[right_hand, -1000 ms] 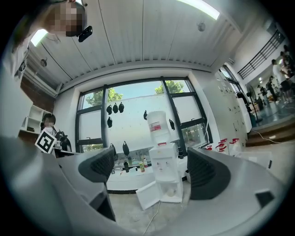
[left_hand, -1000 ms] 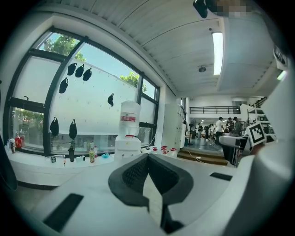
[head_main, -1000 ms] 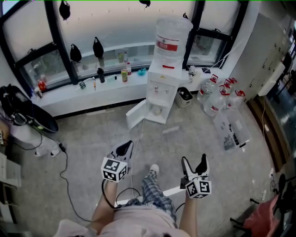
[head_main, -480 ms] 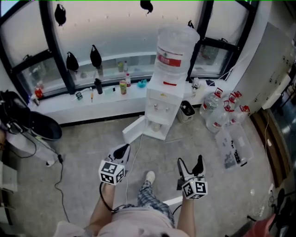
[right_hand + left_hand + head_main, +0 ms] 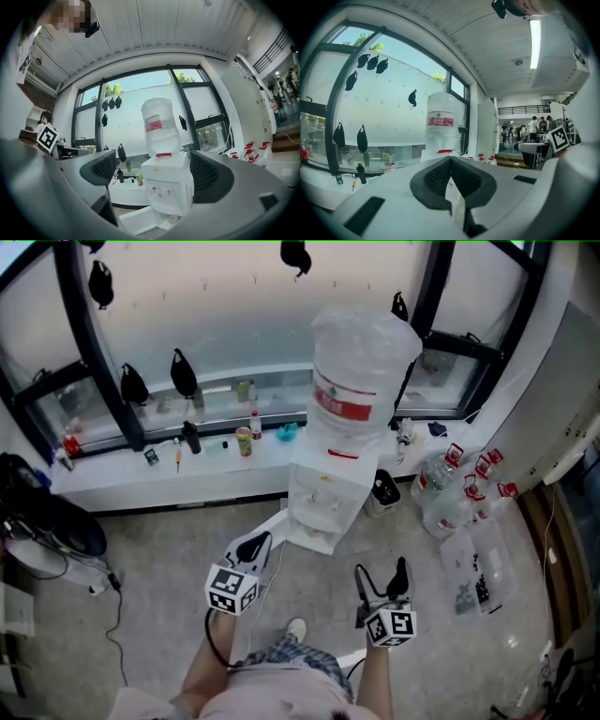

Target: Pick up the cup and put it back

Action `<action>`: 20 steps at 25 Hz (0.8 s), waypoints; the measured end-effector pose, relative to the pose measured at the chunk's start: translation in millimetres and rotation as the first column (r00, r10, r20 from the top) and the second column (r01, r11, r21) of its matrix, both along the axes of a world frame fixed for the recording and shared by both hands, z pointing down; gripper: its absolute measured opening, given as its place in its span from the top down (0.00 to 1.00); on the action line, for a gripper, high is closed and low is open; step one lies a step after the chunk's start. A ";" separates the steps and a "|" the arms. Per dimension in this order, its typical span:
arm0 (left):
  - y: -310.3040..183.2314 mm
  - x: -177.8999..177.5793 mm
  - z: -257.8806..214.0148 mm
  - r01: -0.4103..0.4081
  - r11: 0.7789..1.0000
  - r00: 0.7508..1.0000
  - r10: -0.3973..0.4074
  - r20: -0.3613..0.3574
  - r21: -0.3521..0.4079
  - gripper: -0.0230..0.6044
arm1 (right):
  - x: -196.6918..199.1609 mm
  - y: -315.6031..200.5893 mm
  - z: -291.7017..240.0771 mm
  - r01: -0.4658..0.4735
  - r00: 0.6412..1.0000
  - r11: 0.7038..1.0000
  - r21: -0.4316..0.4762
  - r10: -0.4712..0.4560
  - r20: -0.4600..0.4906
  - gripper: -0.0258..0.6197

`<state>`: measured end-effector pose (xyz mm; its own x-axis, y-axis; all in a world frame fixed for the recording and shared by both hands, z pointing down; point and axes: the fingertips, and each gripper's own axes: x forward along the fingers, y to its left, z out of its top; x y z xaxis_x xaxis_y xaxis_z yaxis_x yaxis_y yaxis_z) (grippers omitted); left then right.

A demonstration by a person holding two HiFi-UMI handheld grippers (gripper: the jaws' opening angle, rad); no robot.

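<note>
A white water dispenser [image 5: 323,493] with a big clear bottle [image 5: 361,371] on top stands ahead by the window; its lower door [image 5: 267,526] hangs open. I cannot make out a cup in any view. My left gripper [image 5: 255,545] is held low in front of the dispenser, its black pads pressed together with nothing in them [image 5: 451,161]. My right gripper [image 5: 382,576] is beside it, jaws wide apart and empty, and the dispenser [image 5: 168,185] shows through its gap [image 5: 152,171].
Small bottles and a can [image 5: 243,440] line the white window sill [image 5: 141,474]. Several water jugs [image 5: 455,493], a small bin [image 5: 383,488] and a clear plastic box [image 5: 473,582] sit on the floor to the right. Black gear [image 5: 47,521] and a cable lie at the left.
The dispenser has grown larger and nearer in the head view as the person stepped towards it. Both grippers keep the same pose and state.
</note>
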<state>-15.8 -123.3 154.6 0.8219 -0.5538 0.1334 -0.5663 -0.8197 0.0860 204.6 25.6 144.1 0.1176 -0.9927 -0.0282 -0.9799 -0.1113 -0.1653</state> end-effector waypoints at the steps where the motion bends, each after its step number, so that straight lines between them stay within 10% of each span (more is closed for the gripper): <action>1: -12.3 7.5 -0.3 0.006 1.000 1.000 -0.006 -0.005 0.001 0.92 | 7.0 -13.1 -1.0 0.006 1.000 1.000 0.002 -0.006 -0.004 0.20; 20: -122.4 62.4 38.5 -0.024 1.000 0.999 0.024 0.026 -0.007 0.92 | 39.1 -127.2 36.0 0.014 1.000 0.999 -0.034 -0.014 0.009 0.21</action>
<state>46.6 -245.6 193.1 0.8312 -0.5330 0.1582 -0.5485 -0.8326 0.0770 243.7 -101.6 180.0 0.1036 -0.9946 0.0065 -0.9800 -0.1032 -0.1700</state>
